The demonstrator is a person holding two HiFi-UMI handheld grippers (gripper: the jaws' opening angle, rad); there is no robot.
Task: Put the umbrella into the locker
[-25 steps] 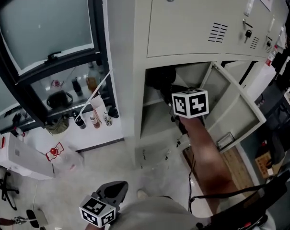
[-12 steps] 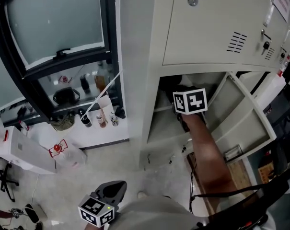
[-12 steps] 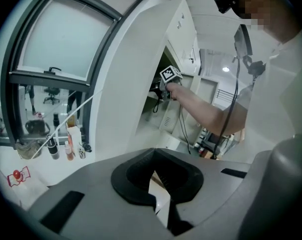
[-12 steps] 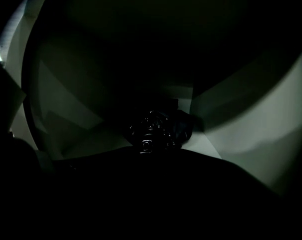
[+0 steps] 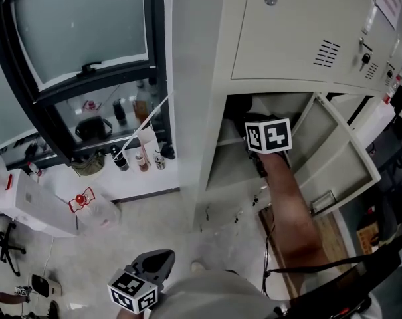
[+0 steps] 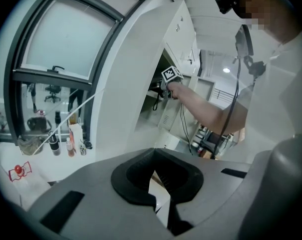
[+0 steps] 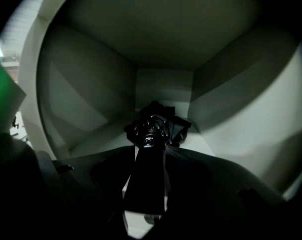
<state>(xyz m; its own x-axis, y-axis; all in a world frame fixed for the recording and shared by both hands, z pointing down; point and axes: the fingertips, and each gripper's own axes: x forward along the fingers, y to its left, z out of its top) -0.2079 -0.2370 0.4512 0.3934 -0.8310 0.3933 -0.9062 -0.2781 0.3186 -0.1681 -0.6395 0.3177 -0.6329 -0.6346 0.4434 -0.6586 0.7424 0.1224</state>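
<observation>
While the right tool [image 7: 147, 159] has just been opening its jaws, the umbrella [image 7: 155, 125] lies released between them, resting on the locker [image 7: 91, 109] floor. Drawn back crooked, a jaw could catch the handle and drag it out — the left tool [image 6: 153, 156], clamped shut on nothing, hangs too far off to help.

One folded umbrella [image 7: 153, 128], one open locker [image 5: 217, 168], one dark-framed window [image 5: 81, 32]

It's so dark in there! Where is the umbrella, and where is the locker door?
umbrella [image 7: 149, 159], right gripper view, on its long dark handle
locker door [image 5: 330, 155], head view, on its inside face
</observation>
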